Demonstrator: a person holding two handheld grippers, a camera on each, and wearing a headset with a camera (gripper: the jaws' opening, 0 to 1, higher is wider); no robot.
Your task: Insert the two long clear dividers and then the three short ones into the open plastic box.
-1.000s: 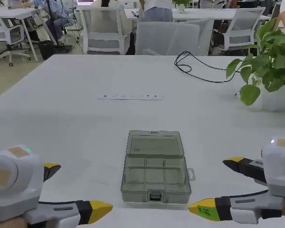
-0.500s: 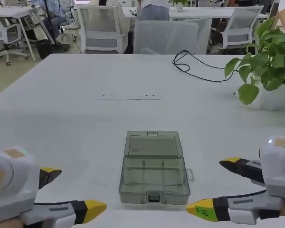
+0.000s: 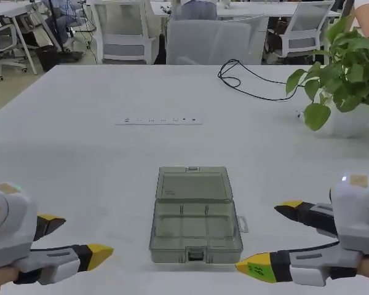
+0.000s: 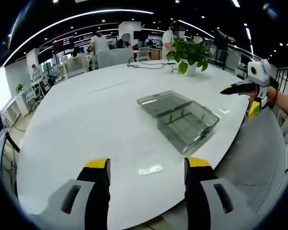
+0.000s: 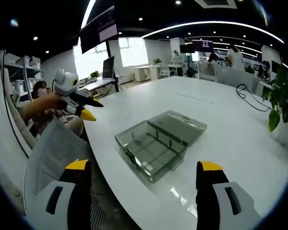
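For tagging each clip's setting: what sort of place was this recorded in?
Most likely an open-plan office: a large white meeting table with swivel office chairs behind it, a monitor further back, and a potted plant on the table.

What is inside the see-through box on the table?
The open plastic box holds thin clear dividers that split it into compartments. The compartments look empty, though the tinted front wall blurs what lies right behind it.
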